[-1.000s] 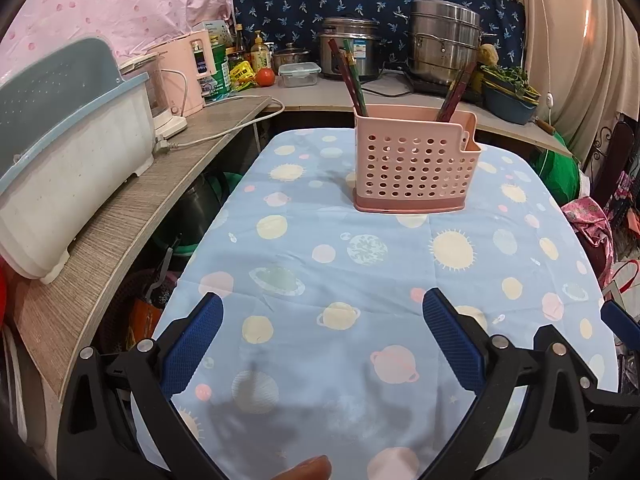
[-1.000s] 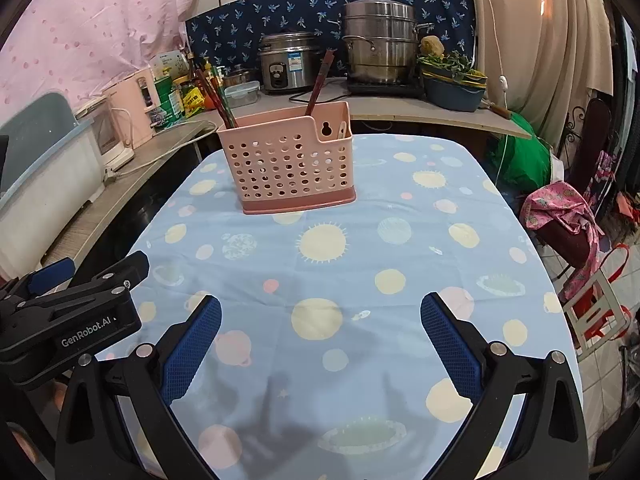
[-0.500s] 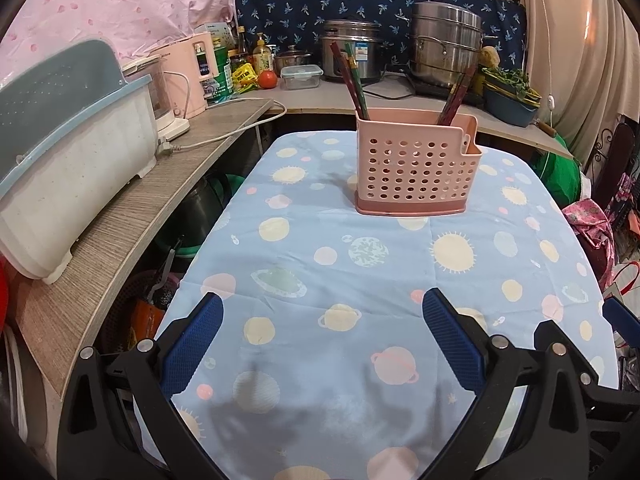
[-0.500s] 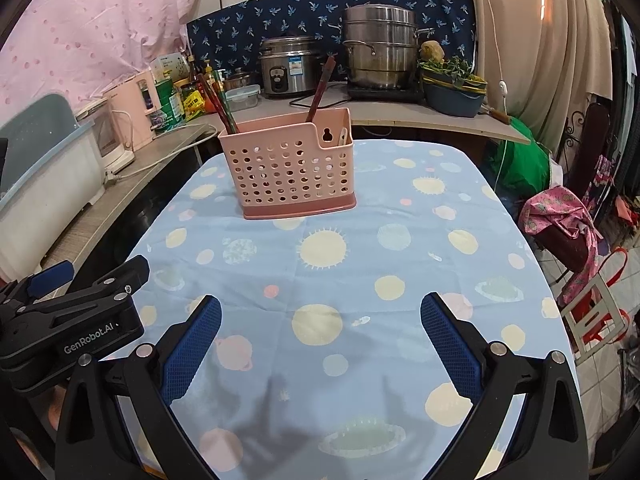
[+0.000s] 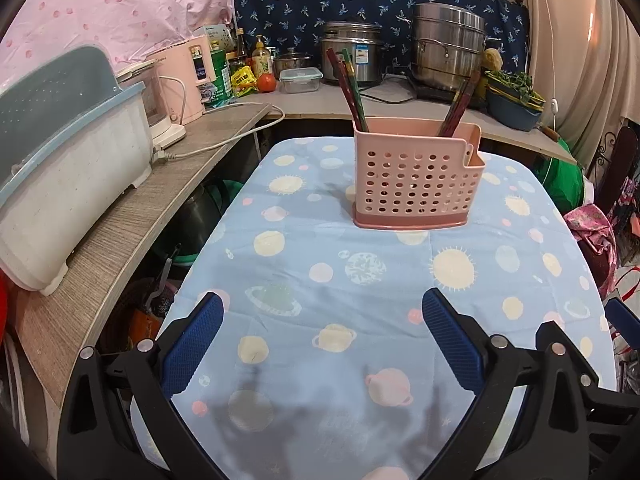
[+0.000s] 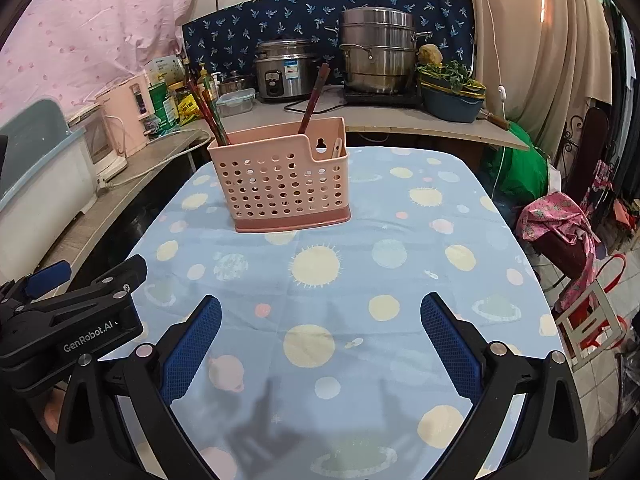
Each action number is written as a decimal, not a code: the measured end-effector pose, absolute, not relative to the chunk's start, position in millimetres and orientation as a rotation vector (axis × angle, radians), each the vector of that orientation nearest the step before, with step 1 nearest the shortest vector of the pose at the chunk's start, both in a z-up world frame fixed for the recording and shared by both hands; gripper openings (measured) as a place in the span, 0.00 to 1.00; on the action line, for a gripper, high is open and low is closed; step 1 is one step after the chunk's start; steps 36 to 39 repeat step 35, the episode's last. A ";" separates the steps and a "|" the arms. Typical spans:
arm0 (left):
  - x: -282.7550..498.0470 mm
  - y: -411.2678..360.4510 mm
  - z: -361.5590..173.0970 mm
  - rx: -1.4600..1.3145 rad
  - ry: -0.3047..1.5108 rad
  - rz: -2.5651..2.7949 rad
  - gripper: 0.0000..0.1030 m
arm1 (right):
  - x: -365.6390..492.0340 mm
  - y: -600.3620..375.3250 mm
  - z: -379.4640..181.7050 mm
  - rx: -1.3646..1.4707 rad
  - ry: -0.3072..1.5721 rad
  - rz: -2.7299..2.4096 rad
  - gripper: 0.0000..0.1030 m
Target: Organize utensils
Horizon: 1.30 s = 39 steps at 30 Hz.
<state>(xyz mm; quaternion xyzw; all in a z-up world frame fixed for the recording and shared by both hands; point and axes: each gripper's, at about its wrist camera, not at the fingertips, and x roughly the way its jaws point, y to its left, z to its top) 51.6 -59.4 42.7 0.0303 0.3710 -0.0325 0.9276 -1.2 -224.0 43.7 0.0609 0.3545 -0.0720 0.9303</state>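
A pink perforated utensil holder (image 5: 416,180) stands upright at the far middle of the table; it also shows in the right wrist view (image 6: 282,180). Dark red chopsticks (image 5: 352,88) lean out of its left end and another set (image 5: 460,104) out of its right part. A pale utensil tip (image 6: 338,148) sits in the small side compartment. My left gripper (image 5: 320,340) is open and empty, low over the near table edge. My right gripper (image 6: 320,340) is open and empty beside it. The left gripper body (image 6: 72,320) shows at the left of the right wrist view.
The table carries a blue planet-print cloth (image 5: 360,272). A white and blue dish rack (image 5: 60,160) stands on the wooden counter at the left. A rice cooker (image 5: 352,56), steel steamer pot (image 5: 448,52), bottles and a tomato line the back counter. A chair with pink cloth (image 6: 560,232) stands right.
Both grippers have drawn slightly nearer the holder and risen a little; the view shifts accordingly. A fingertip seen at the bottom edge one second ago is gone. Both stay open.
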 end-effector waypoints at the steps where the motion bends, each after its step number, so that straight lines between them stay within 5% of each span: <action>1: 53.3 -59.9 43.3 0.062 0.760 -0.066 0.92 | 1.0 -225.0 44.6 0.123 0.726 -0.147 0.94; 39: 87.1 -63.9 46.8 0.091 0.777 -0.062 0.92 | 43.9 -229.4 50.9 0.125 0.746 -0.146 0.94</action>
